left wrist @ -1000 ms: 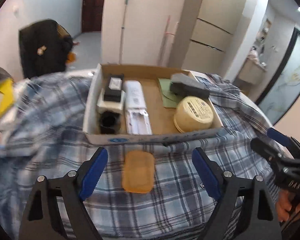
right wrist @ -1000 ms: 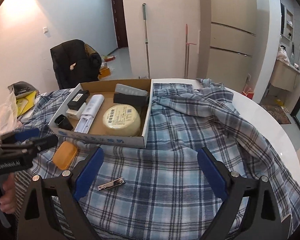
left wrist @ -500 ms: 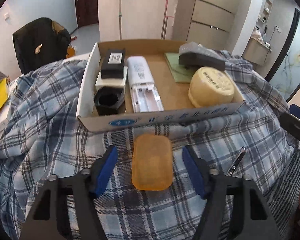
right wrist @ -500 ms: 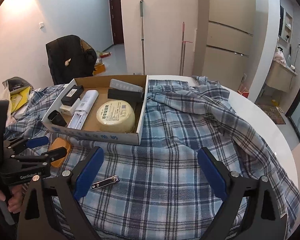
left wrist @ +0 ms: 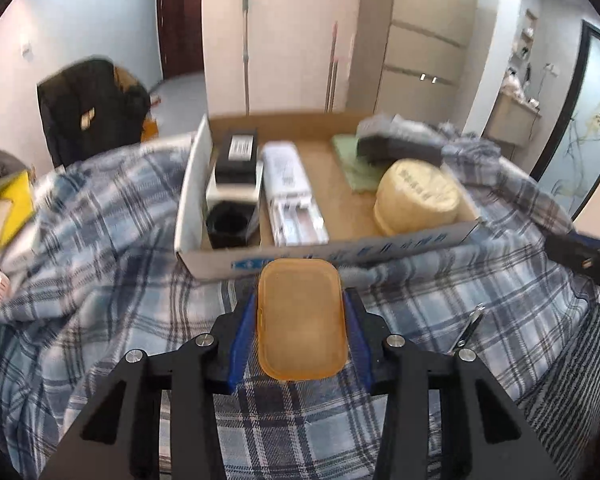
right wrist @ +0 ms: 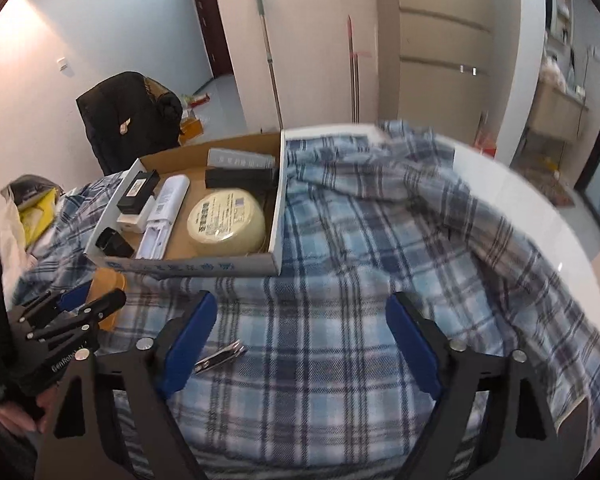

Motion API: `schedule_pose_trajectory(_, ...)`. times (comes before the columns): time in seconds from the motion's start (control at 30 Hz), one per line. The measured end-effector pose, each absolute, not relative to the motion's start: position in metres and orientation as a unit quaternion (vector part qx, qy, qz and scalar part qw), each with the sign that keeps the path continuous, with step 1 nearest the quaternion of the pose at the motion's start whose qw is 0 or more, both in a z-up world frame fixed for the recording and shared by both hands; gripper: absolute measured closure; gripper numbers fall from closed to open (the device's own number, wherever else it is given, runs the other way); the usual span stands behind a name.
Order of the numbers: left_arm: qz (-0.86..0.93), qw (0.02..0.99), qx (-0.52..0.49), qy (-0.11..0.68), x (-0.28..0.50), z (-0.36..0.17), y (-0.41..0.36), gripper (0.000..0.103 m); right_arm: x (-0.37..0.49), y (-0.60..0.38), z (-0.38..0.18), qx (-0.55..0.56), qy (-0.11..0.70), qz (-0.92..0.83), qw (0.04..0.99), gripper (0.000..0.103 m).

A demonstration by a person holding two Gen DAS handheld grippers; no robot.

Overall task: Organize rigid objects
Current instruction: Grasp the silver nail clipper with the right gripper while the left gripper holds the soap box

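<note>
Box (left wrist: 204, 184) at frame centre is holding five items already; left gripper (left wrist: 302, 322) is closing on orange soap dish (left wrist: 302, 316); right gripper (right wrist: 300, 332), empty, is closing over nail clipper (right wrist: 220, 356).

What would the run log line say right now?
left gripper: closing around orange soap | right gripper: closing, empty | nail clipper: on cloth

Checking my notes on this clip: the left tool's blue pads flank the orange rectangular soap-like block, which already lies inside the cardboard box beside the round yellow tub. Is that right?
Not quite. The orange rectangular soap-like block lies outside the cardboard box, on the blue plaid cloth just in front of its near wall, as the left wrist view shows. The left tool does flank it, jaws closing. The round yellow tub is inside the box.
</note>
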State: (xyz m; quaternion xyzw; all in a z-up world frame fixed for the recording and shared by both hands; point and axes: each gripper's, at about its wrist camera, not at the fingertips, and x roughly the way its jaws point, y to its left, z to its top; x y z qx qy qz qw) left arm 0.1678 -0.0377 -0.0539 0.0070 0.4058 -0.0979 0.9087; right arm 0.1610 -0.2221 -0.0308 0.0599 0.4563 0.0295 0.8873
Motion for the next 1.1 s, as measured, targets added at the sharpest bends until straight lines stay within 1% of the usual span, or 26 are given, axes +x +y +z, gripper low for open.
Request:
schedule_pose_trajectory(0.07, -0.098, 0.92, 0.013, 0.379, 0.161, -0.047, -0.039, 0.058, 0.16, -0.218, -0.036, 0.077, 0.483, 0.039, 0.872, 0.03)
schedule_pose_trajectory(0.13, -0.102, 0.926, 0.015, 0.363, 0.156, -0.042, -0.04, 0.058, 0.158, -0.212, -0.044, 0.092, 0.51, 0.05, 0.854, 0.042)
schedule_pose_trajectory(0.17, -0.1, 0.928, 0.017, 0.357, 0.155, -0.04, -0.04, 0.058, 0.159, -0.208, -0.048, 0.094, 0.521, 0.054, 0.846, 0.045)
schedule_pose_trajectory(0.23, -0.097, 0.93, 0.017, 0.353, 0.155, -0.039, -0.04, 0.058, 0.161, -0.196, -0.059, 0.09, 0.545, 0.061, 0.832, 0.054)
schedule_pose_trajectory(0.3, -0.096, 0.929, 0.013, 0.356, 0.156, -0.04, -0.037, 0.058, 0.166, -0.185, -0.069, 0.082, 0.563, 0.06, 0.82, 0.058)
schedule_pose_trajectory(0.4, -0.094, 0.928, 0.005, 0.36, 0.157, -0.04, -0.034, 0.058, 0.171, -0.177, -0.081, 0.089, 0.581, 0.061, 0.807, 0.069)
schedule_pose_trajectory(0.67, -0.088, 0.928, -0.001, 0.362, 0.158, -0.043, -0.032, 0.058, 0.186, -0.161, -0.087, 0.074, 0.579, 0.048, 0.81, 0.069)
schedule_pose_trajectory(0.77, -0.09, 0.926, -0.002, 0.366, 0.159, -0.044, -0.032, 0.058, 0.19, -0.155, -0.088, 0.063, 0.572, 0.046, 0.816, 0.073)
schedule_pose_trajectory(0.93, -0.089, 0.925, -0.007, 0.368, 0.16, -0.044, -0.031, 0.058, 0.192, -0.147, -0.087, 0.038, 0.564, 0.051, 0.823, 0.085)
schedule_pose_trajectory(1.1, -0.09, 0.925, -0.004, 0.369, 0.16, -0.044, -0.031, 0.058, 0.192, -0.148, -0.088, 0.024, 0.56, 0.05, 0.827, 0.088)
